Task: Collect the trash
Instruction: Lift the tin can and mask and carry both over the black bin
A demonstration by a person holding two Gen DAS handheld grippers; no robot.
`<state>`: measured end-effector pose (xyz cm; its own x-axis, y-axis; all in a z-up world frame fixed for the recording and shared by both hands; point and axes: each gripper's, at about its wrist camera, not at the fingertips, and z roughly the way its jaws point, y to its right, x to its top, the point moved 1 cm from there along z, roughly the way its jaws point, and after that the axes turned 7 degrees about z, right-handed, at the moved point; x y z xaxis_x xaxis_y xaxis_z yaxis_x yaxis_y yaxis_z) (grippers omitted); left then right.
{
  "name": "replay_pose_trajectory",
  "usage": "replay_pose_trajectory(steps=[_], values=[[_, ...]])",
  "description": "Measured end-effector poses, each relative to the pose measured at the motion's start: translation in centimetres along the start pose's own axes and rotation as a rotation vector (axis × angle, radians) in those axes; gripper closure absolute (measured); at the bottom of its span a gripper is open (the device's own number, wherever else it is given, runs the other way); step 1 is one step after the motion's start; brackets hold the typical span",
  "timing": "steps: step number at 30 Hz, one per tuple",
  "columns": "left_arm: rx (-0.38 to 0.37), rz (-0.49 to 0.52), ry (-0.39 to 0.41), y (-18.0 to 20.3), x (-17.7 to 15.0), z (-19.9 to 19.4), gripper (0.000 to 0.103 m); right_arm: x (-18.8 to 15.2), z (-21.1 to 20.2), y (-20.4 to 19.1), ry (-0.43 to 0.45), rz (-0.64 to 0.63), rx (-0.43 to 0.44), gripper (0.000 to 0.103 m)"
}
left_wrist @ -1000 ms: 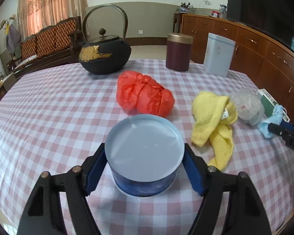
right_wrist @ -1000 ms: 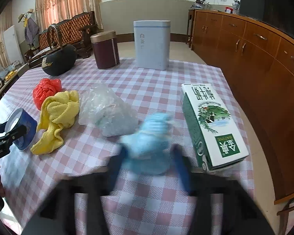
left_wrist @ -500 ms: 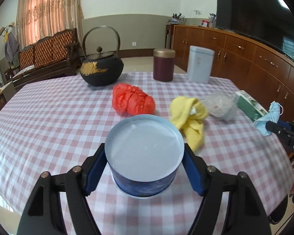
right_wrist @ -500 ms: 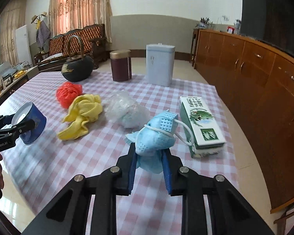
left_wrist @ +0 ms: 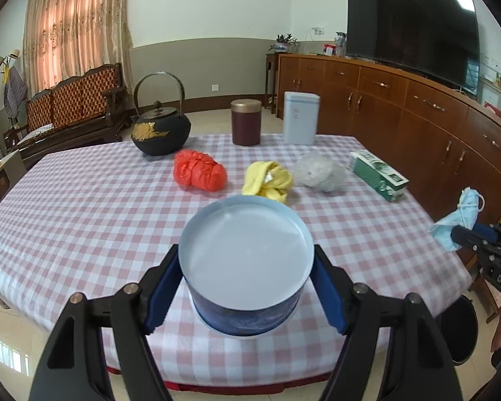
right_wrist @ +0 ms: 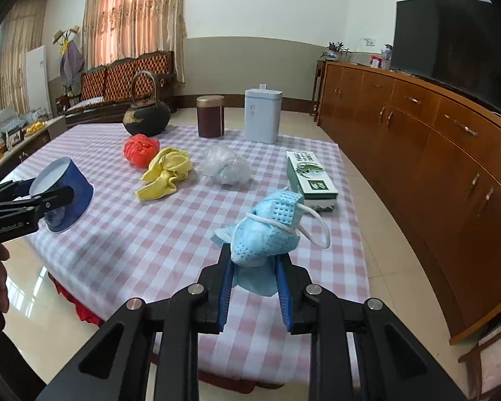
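My left gripper is shut on a blue paper cup with a white inside and holds it above the near edge of the checked table; the cup also shows in the right wrist view. My right gripper is shut on a crumpled blue face mask, held above the table's near right corner; the mask also shows in the left wrist view. On the table lie a red plastic bag, a yellow cloth and a clear crumpled plastic bag.
A green and white carton lies at the table's right edge. A black iron kettle, a maroon canister and a pale blue tin stand at the back. A dark round bin stands on the floor at right. Wooden cabinets line the right wall.
Both grippers have risen and pulled back from the table, so the table looks farther and smaller. The left still carries the cup, the right has lifted the mask off the table.
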<state>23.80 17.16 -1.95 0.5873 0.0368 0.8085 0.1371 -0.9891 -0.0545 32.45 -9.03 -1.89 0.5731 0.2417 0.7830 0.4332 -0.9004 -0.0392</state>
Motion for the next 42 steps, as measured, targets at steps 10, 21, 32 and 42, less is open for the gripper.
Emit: replay_pose_trajectory(steps=[10, 21, 32, 42], values=[[-0.057, 0.032, 0.014, 3.5, -0.7, -3.2, 0.028, -2.5, -5.4, 2.7, 0.027, 0.048, -0.047, 0.077], [-0.160, 0.105, 0.044, 10.1, -0.5, -5.3, 0.028, -5.4, -10.4, 7.5, 0.052, 0.125, -0.121, 0.077], [-0.263, 0.194, 0.053, 17.1, -0.2, -6.4, 0.028, -7.9, -14.3, 12.5, 0.061, 0.191, -0.206, 0.077], [-0.380, 0.278, 0.040, 23.8, -0.7, -6.6, 0.028, -10.6, -17.0, 17.0, 0.045, 0.248, -0.288, 0.077]])
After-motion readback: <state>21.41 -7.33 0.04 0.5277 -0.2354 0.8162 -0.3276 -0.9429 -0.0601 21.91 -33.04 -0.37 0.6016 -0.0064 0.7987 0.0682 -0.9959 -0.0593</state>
